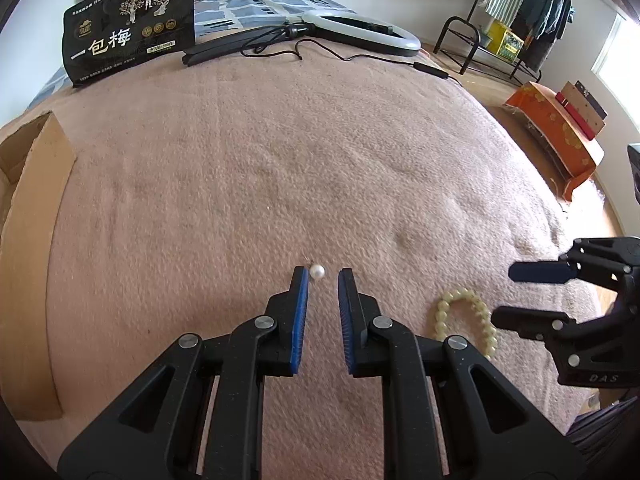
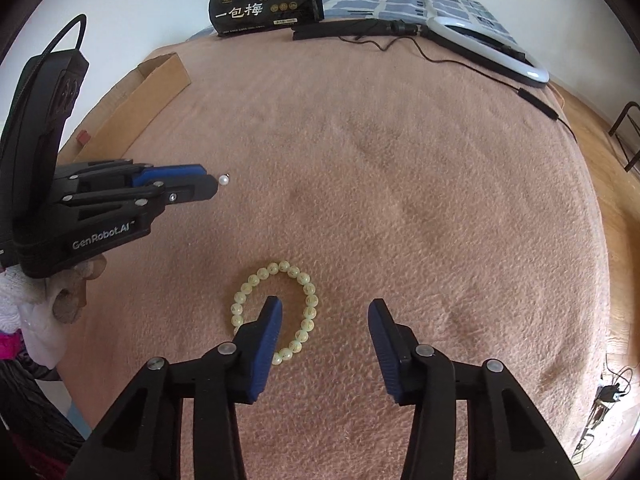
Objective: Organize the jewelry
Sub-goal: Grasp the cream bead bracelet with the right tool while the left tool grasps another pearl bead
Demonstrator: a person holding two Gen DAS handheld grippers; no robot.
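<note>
Two tools are low over the bed's pink blanket [image 1: 280, 152]. Your left tool [image 1: 323, 276] has its jaws nearly closed, with a narrow gap left; the white pearl [image 1: 317, 271] lies right at the tips, just beside the left pad, not yet pinched. Your right tool [image 2: 324, 306] stands partly open, holding nothing: its left finger [image 2: 266, 332] sits inside the loop of the pale bead bracelet [image 2: 308, 300], which lies flat on the blanket. At the left edge of the bed an open cardboard box [image 2: 160, 80] holds a small red item [image 2: 83, 137]; the rest of its inside is hidden.
</note>
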